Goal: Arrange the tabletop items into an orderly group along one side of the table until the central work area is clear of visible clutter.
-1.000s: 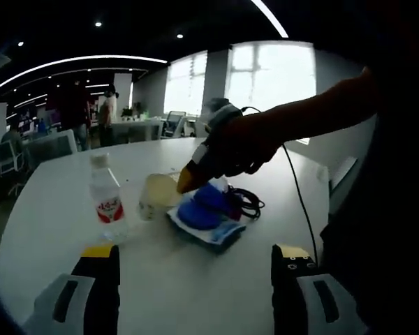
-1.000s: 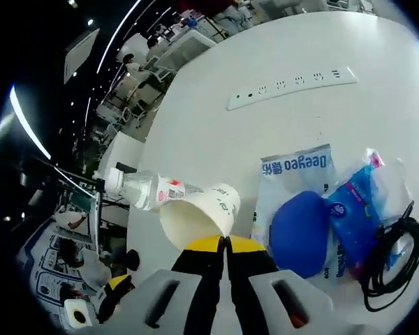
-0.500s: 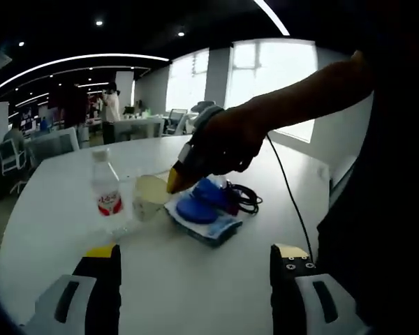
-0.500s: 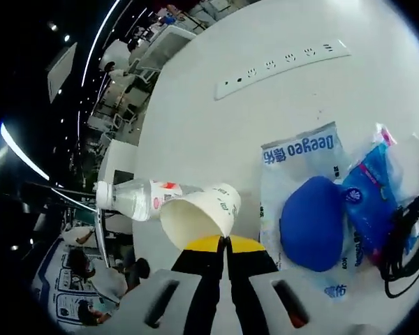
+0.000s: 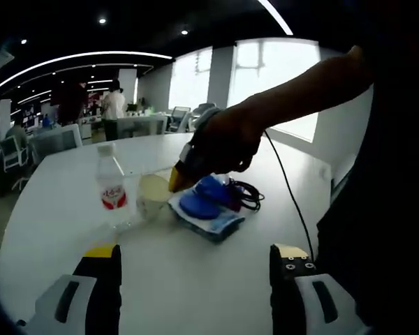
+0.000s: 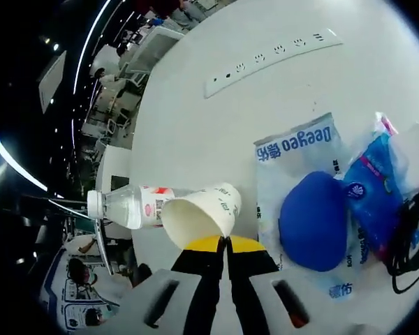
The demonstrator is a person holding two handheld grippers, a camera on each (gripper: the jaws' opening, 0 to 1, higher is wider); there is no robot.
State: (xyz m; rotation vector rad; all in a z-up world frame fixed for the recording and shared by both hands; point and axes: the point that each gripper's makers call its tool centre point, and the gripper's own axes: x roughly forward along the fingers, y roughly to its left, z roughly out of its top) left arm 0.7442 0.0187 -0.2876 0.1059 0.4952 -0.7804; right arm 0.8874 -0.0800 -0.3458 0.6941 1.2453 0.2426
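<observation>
Right gripper view: paper cup (image 6: 201,215) rim pinched in closed right tool (image 6: 225,243) (bottle (image 6: 134,206) alongside)

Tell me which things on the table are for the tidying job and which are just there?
For the job:
paper cup, pinched in the right tongs
water bottle
blue pouch
wipes packet
blue packet
black cable

Just there:
white table
socket strip
office chairs
</observation>
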